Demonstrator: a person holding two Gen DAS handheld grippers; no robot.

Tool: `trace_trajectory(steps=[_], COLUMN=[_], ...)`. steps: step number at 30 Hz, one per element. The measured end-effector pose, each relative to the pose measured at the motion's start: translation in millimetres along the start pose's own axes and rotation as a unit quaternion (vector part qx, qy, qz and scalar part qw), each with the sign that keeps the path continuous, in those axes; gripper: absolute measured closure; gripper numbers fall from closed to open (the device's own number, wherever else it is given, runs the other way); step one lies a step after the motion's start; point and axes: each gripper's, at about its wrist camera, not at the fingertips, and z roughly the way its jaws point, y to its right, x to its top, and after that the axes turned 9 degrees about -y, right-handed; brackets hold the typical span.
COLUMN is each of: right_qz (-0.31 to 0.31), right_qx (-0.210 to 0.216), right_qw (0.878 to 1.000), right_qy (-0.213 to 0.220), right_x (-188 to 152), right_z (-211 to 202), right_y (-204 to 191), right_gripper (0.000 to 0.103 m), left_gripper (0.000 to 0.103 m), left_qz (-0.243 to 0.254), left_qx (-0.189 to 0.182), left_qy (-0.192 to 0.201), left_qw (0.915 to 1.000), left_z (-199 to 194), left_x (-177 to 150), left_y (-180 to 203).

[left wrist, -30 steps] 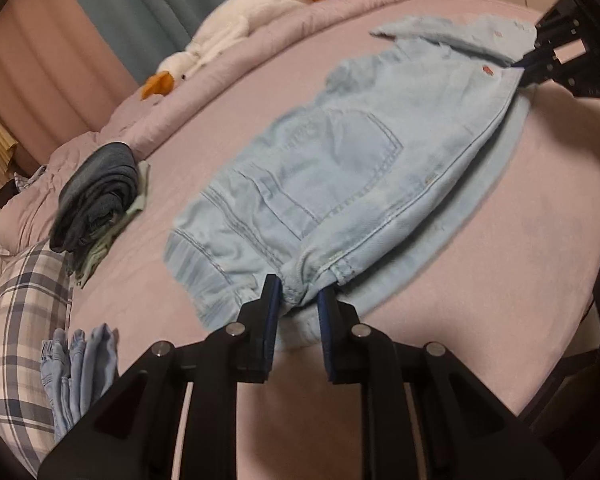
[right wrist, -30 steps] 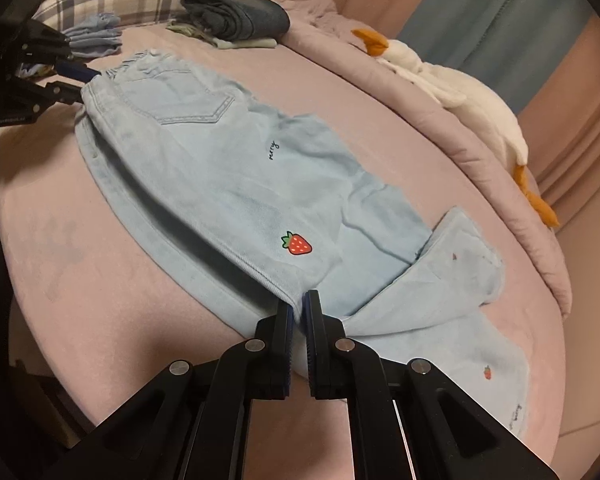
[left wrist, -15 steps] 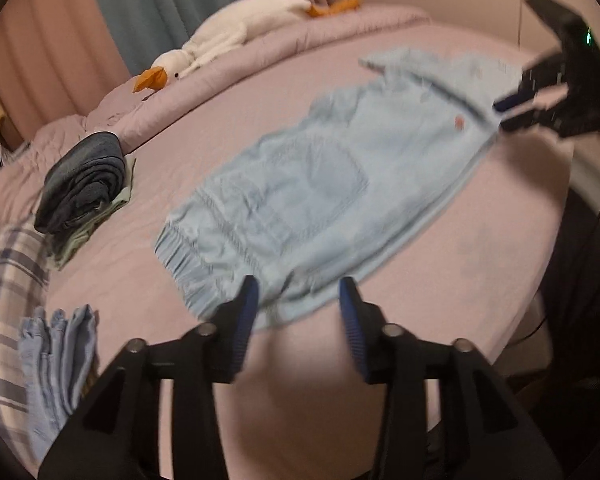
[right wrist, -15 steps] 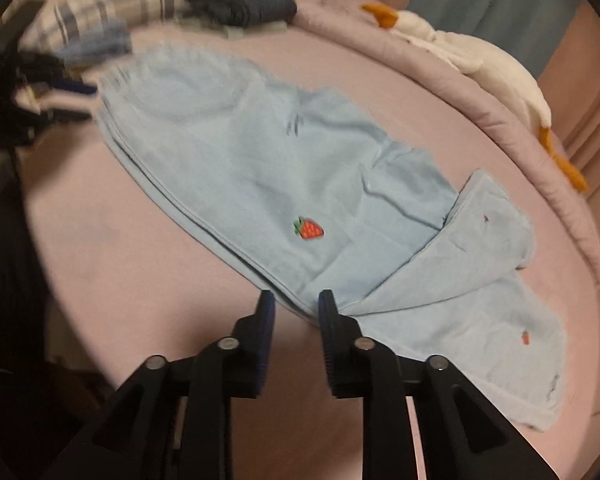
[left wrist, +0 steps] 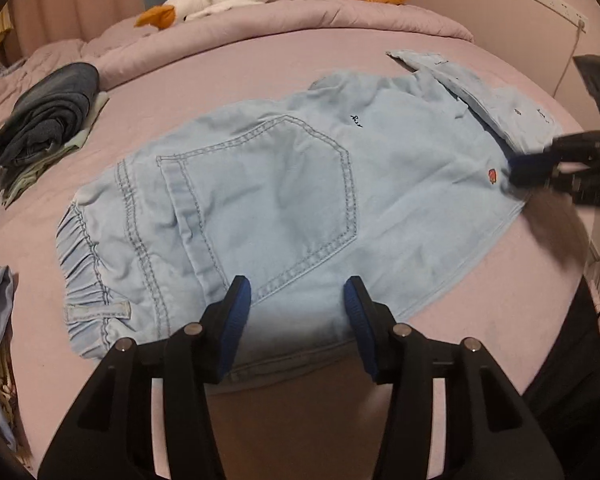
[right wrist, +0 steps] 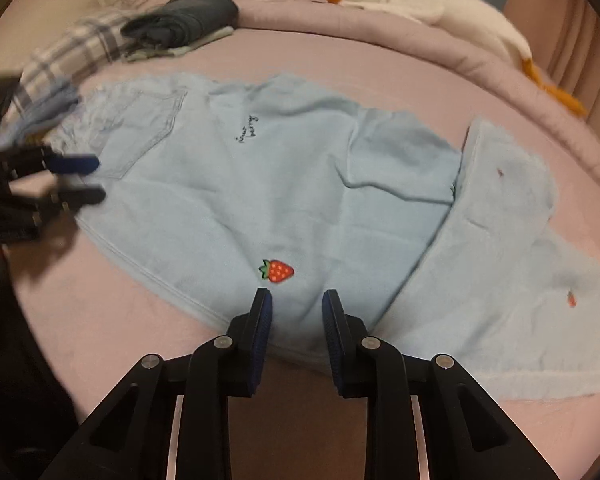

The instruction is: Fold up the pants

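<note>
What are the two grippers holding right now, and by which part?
Nothing. The left gripper and right gripper have just been opening and stand open over the light blue pants.

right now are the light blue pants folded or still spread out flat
Partly folded: the pants lie doubled lengthwise on the bed, one edge layered over the other, and a leg end is turned back.

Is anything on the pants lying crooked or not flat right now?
Yes. On the light blue pants, the leg end near the right gripper is turned back at a slant, so the legs do not lie straight. Creases also cross the middle.
</note>
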Motion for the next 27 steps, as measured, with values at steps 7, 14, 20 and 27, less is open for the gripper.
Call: trace_trajectory(steps=[7, 14, 20, 27], right_qz=[0.149, 0.207, 0.215, 0.208], right_qx=[-0.018, -0.014, -0.018, -0.085], right_qw=[0.987, 0.978, 0.976, 0.974], right_qy=[0.058, 0.024, -0.027, -0.013], right_x=[40.2, 113.2, 158.9, 145.1], right_z=[-34.8, 1.4, 48.6, 46.6], right_y=[98.2, 163.2, 160.2, 147.2], right_gripper=[0.072, 0.072, 0.064, 0.100], left_gripper=[0.051, 0.051, 0.043, 0.038], left_qz=[-0.007, 0.041, 0.051, 0.059], left_qx=[-0.090, -0.124, -0.125, -0.116], left_qy=[0.015, 0.006, -0.008, -0.007], left_qw=[0.9958, 0.9914, 0.9908, 0.9915], left_z=[0.5, 34.1, 49.0, 48.9], left_x=[41.4, 95.6, 102.3, 103.8], left_y=[37.0, 99.3, 113.7, 120.9])
